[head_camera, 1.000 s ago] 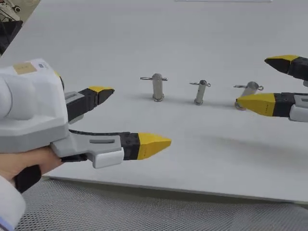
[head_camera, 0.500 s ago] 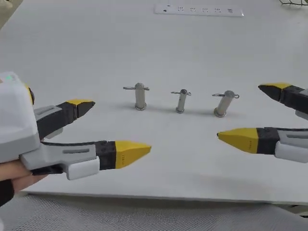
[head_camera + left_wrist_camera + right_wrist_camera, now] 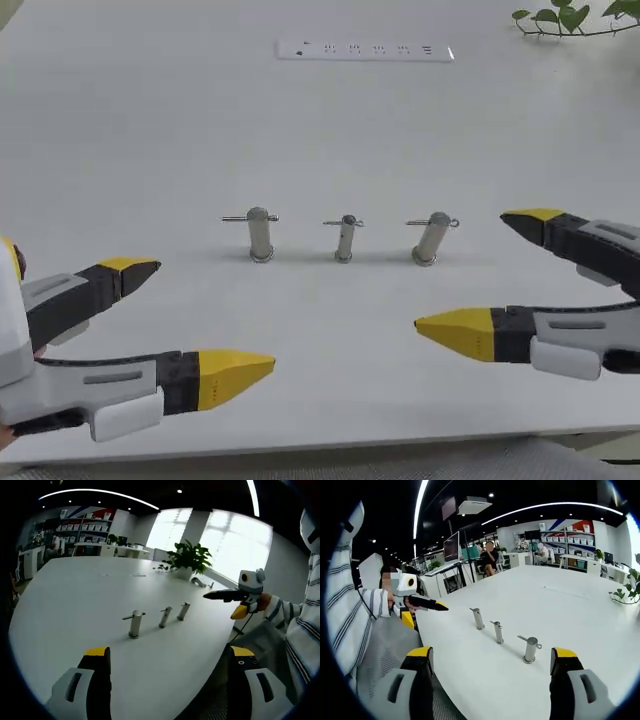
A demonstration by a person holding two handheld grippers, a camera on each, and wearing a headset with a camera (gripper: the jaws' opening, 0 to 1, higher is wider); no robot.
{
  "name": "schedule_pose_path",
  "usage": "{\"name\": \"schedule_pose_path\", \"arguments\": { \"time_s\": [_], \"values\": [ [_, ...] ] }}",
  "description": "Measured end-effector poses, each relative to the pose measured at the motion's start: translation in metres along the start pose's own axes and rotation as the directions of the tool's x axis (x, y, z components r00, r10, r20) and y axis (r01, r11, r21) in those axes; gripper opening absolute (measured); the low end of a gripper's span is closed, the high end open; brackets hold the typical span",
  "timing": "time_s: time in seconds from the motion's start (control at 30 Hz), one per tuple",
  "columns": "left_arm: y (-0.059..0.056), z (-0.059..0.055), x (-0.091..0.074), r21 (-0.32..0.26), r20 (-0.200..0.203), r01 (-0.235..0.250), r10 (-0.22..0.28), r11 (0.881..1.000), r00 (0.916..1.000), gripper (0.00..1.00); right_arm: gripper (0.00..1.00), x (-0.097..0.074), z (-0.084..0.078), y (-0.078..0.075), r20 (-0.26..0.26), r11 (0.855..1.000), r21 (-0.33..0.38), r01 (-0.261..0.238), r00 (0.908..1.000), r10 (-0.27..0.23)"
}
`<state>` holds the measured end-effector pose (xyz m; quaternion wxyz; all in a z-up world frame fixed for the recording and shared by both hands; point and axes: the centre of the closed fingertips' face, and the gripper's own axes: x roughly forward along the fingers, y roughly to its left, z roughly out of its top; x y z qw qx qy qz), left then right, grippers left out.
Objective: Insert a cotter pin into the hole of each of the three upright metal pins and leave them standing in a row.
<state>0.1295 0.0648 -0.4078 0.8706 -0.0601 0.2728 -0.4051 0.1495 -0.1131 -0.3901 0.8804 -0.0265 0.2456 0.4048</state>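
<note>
Jaws gape empty on left gripper (image 3: 207, 316) and right gripper (image 3: 462, 270); three metal pins (image 3: 345, 240) stand rowed, cotter pins (image 3: 236, 217) apparently seated; task looks complete, so withdraw clear.

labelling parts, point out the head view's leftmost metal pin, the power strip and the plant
leftmost metal pin (image 3: 260, 238), head view, on its shaft
power strip (image 3: 365, 51), head view, middle of its face
plant (image 3: 565, 17), head view, on its leaves

White table (image 3: 150, 150), three metal pins (image 3: 345, 238), power strip (image 3: 365, 50)

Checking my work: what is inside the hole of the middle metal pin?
A cotter pin runs through the middle metal pin near its top, the hole itself covered by it.
</note>
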Motion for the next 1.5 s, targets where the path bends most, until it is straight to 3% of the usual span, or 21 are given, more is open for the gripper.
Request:
{"name": "schedule_pose_path", "arguments": {
  "time_s": [0.17,0.37,0.47,0.67,0.87,1.5],
  "values": [
    [0.003,0.005,-0.001,-0.024,0.014,0.005,-0.005,1.0,0.9999,0.96,0.97,0.001,0.0,0.002,0.001,0.999,0.03,0.021,0.9998,-0.021],
    [0.003,-0.001,-0.001,-0.023,-0.017,0.016,-0.017,1.0,0.9997,0.95,0.98,0.003,-0.007,0.007,-0.027,0.996,0.081,0.022,0.9994,-0.02],
    [0.002,-0.001,-0.001,-0.028,-0.016,0.019,-0.02,0.999,0.9997,0.96,0.98,0.005,-0.014,0.015,-0.065,0.992,0.123,-0.01,0.9977,0.018],
    [0.006,-0.007,-0.001,-0.026,-0.047,0.007,-0.008,1.0,0.9989,0.97,0.98,0.007,-0.014,0.021,-0.056,0.994,0.111,-0.008,0.9983,0.014],
    [0.007,-0.015,-0.001,-0.027,-0.071,-0.002,0.0,1.0,0.9975,0.97,0.98,0.006,-0.017,0.018,-0.069,0.992,0.126,0.006,0.9976,0.003],
    [0.01,-0.019,0.0,-0.033,-0.094,-0.005,0.002,0.999,0.9956,0.97,0.98,0.003,-0.024,0.004,-0.111,0.992,0.113,0.057,0.9929,-0.044]
  ]
}}
